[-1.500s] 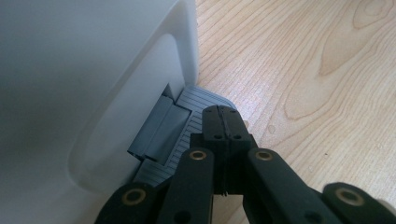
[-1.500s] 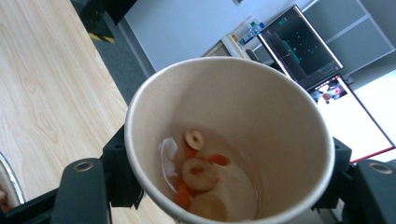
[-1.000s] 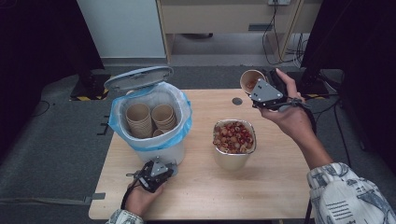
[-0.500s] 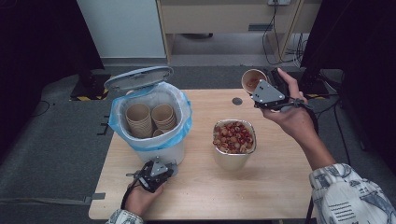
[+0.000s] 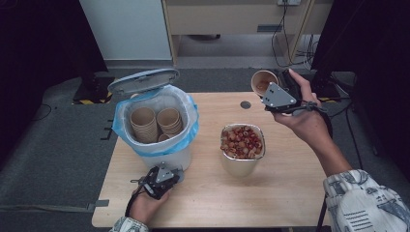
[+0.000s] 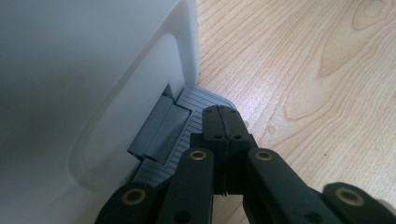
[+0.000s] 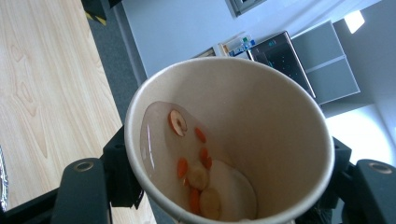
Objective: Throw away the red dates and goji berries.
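A white pedal bin (image 5: 167,155) with a blue liner stands at the table's left, its grey lid (image 5: 143,80) raised. Stacks of brown paper cups (image 5: 145,123) sit inside. My left gripper (image 5: 175,171) lies low in front of the bin. In the left gripper view this gripper (image 6: 223,115) is shut, its tips on the grey ribbed pedal (image 6: 184,112). My right gripper (image 5: 269,90) is held up at the far right, shut on a paper cup (image 5: 263,81). The cup (image 7: 261,112) is tilted and holds a little liquid with red and pale slices.
A metal pot (image 5: 239,163) of red and tan pieces stands mid-table, right of the bin. A small dark disc (image 5: 245,104) lies near the far edge. Bare wood (image 5: 290,193) spreads along the front right. Dark floor and cables surround the table.
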A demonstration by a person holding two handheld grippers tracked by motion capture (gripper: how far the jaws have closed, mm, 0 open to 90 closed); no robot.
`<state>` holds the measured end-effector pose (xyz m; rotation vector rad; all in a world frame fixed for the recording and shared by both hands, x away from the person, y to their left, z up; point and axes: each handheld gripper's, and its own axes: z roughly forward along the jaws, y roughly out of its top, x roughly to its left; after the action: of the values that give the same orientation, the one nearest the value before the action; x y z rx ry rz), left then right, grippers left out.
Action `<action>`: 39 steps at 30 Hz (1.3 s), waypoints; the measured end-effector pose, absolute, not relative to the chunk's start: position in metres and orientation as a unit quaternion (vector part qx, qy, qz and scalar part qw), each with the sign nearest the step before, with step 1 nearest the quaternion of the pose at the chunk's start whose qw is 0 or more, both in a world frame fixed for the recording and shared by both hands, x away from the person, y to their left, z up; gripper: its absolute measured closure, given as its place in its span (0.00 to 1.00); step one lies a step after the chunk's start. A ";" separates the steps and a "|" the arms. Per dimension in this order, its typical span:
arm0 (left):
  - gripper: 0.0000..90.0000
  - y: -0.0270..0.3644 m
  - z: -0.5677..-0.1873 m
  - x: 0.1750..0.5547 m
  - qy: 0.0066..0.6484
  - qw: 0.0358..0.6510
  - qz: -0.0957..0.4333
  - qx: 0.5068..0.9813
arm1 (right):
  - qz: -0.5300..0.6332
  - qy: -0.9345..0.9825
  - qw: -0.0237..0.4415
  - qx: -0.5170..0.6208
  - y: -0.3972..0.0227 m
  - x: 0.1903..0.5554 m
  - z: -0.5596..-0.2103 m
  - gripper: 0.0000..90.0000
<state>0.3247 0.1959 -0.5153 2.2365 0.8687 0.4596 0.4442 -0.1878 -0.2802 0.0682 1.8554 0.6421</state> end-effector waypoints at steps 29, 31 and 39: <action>1.00 0.196 -0.515 0.325 0.334 0.343 0.176 0.860 | 0.248 0.783 0.570 0.001 -0.183 0.438 -0.279 0.33; 1.00 0.196 -0.515 0.325 0.334 0.343 0.176 0.860 | 0.245 0.782 0.573 -0.003 -0.182 0.438 -0.279 0.33; 1.00 0.196 -0.515 0.325 0.334 0.344 0.176 0.860 | 0.225 0.782 0.581 -0.025 -0.177 0.436 -0.280 0.33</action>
<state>0.3249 0.1961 -0.5154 2.2334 0.8683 0.4563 0.4359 -0.1775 -0.2804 -0.0576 1.8268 0.5251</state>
